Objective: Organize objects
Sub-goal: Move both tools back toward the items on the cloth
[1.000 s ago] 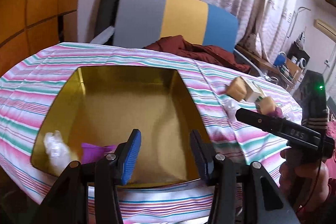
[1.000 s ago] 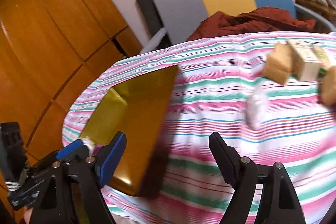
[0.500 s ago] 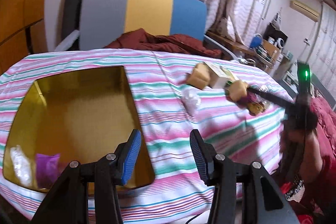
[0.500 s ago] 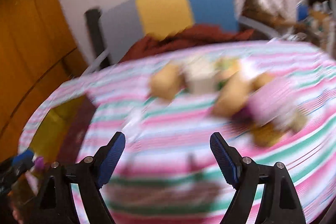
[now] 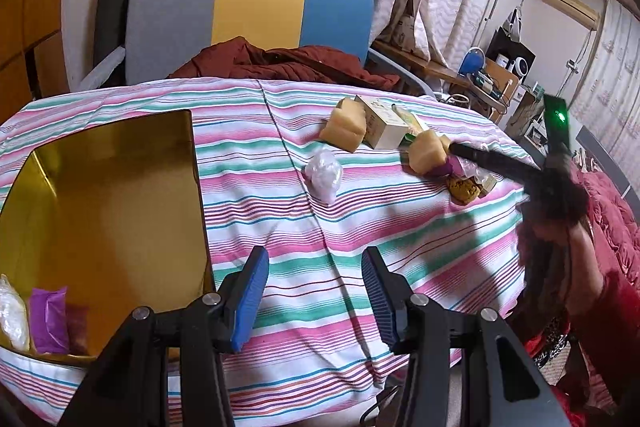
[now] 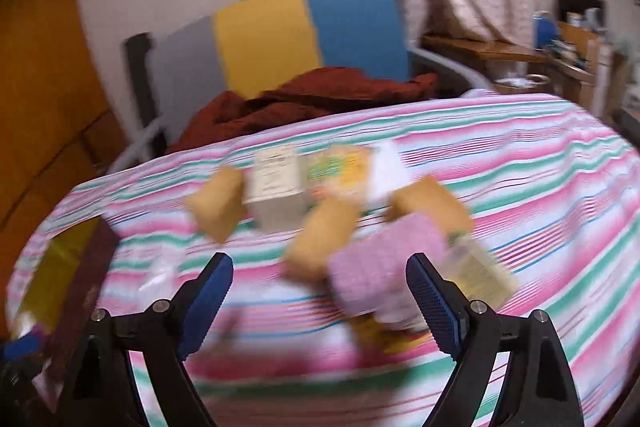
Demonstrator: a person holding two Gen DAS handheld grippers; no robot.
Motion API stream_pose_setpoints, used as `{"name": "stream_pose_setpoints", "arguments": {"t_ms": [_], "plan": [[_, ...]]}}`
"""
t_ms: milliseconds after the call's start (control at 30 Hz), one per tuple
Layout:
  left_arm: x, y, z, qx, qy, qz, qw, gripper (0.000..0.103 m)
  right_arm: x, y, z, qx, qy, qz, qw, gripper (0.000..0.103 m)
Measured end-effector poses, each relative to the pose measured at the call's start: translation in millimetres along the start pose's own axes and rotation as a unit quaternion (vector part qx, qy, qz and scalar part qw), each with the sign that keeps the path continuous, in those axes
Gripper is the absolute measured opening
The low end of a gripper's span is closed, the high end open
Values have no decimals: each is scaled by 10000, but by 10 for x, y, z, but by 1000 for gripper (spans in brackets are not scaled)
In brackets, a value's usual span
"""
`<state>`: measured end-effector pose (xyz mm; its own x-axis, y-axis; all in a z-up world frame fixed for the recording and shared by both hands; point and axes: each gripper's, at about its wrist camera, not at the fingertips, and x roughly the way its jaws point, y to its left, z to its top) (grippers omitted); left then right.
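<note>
Your left gripper: fingers apart, empty | right gripper: fingers opening, empty, pink pack beyond | tray lower left | bag mid-counter, sponges upper right

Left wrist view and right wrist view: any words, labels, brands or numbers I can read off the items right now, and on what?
None can be read.
White carton: print on its faces, too small.
Green and yellow pack: printed, blurred.
Pale packet: lettering, blurred.
Purple pouch in the gold tray: no text visible.
</note>
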<state>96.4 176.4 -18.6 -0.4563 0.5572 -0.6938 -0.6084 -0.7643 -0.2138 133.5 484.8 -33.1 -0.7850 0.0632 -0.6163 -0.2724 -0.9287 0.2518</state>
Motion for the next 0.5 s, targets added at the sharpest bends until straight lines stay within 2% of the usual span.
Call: {"name": "stream_pose_setpoints", "arguments": {"t_ms": [100, 167, 267, 333, 367, 433, 500], "plan": [[37, -6, 17, -33, 46, 12, 10000, 49, -95, 287, -222, -222, 201, 700, 9971, 89], [40, -10, 20, -48, 49, -6, 10000, 49, -241, 382, -327, -415, 38, 900, 9951, 89], [48, -27, 24, -28, 52, 7, 10000, 49, -448, 325, -276, -619, -522, 518, 9954, 92], [65, -33, 30, -45, 66, -27, 10000, 49, -484, 183, -131, -542, -768, 156, 9954, 102], [70, -36, 33, -60, 70, -21, 10000, 49, -463, 65, -23, -436, -849, -83, 9954, 102], [75, -38, 36, -106, 64, -40, 9999, 49, -352, -165, 162, -223, -861, -319, 9955, 102], [72, -46, 29, -135, 65, -70, 9999, 49, -173, -301, 282, -196, -613, -415, 9971, 102]]}}
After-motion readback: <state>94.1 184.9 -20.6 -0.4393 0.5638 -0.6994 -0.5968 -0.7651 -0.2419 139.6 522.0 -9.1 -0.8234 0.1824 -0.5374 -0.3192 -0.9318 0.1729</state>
